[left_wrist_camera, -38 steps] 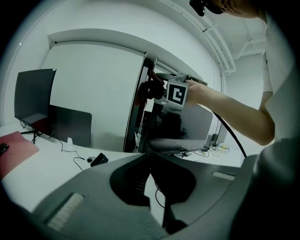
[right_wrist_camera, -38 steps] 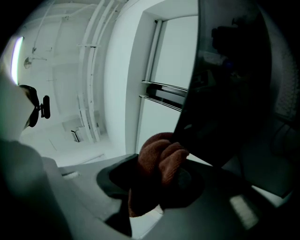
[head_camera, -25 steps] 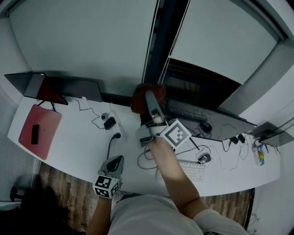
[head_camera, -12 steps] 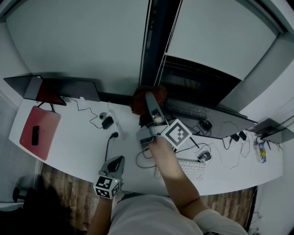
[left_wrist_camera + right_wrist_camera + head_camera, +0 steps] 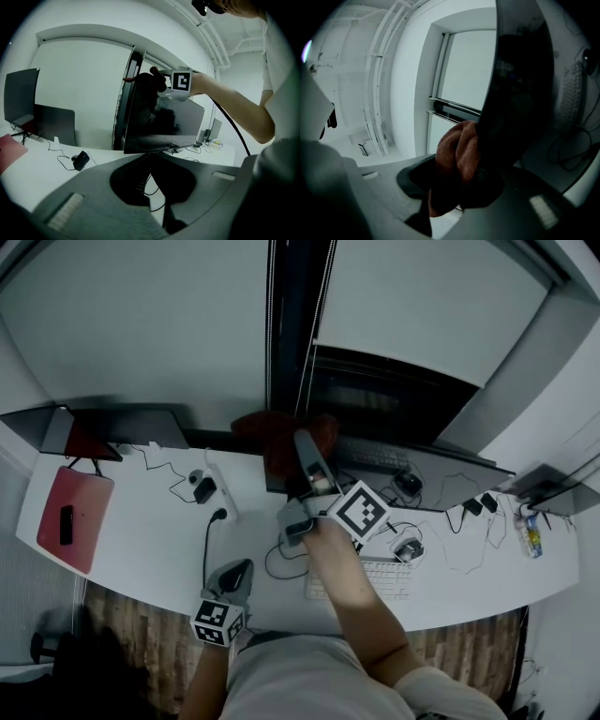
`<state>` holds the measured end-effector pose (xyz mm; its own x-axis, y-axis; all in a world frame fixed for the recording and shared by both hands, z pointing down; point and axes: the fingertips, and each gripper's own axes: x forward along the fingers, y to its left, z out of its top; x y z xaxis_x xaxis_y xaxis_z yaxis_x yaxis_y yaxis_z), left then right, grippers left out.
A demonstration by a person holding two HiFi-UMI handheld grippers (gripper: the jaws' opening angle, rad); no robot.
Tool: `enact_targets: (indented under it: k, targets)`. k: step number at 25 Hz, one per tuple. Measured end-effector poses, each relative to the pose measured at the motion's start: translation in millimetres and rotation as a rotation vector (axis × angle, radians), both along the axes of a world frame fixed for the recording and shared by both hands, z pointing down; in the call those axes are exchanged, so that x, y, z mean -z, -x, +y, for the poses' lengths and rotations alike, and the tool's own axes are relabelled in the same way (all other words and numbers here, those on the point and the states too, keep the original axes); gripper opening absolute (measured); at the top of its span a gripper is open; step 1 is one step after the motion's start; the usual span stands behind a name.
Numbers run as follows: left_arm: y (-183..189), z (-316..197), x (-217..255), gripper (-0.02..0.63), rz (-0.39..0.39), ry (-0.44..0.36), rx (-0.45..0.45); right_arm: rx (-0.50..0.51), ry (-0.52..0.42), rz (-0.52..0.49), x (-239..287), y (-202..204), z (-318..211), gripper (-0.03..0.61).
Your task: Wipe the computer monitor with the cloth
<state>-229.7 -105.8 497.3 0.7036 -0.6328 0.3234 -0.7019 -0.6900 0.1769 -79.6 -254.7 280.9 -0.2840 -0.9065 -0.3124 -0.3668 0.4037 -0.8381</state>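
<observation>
The dark monitor (image 5: 394, 418) stands at the back of the white desk (image 5: 141, 540). A rust-red cloth (image 5: 277, 435) is pressed against the screen near its upper left edge, and my right gripper (image 5: 302, 437) is shut on it, with its marker cube (image 5: 358, 512) behind. In the right gripper view the cloth (image 5: 457, 154) bulges between the jaws beside the monitor (image 5: 520, 84). My left gripper (image 5: 244, 566) hangs low at the desk's front edge, shut and empty. From the left gripper view (image 5: 150, 155) the monitor (image 5: 164, 122) and the cloth (image 5: 147, 84) show ahead.
A white keyboard (image 5: 375, 579) and a mouse (image 5: 406, 549) lie in front of the monitor among loose cables. A power strip (image 5: 225, 493) sits left of it. Far left are a red pad (image 5: 56, 498) with a phone (image 5: 66, 524) and another dark screen (image 5: 103, 427).
The cloth has spread a little to the left along the monitor's top, still pressed by my right gripper. The head view has shifted. My left gripper has stayed put.
</observation>
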Motion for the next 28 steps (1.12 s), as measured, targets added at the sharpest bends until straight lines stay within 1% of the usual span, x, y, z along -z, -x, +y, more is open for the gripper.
enact_targets:
  k: [18,28]
  targets:
    - [-88.8,17.7,3.1,0.009,-0.003,-0.002,-0.132,-0.139,0.034,0.018,-4.6,-116.4,44.8,0.156]
    - [-147.5,24.7,4.4,0.009,-0.003,0.001,-0.218,-0.240,0.075,0.005,-15.0,-193.4,73.1,0.156]
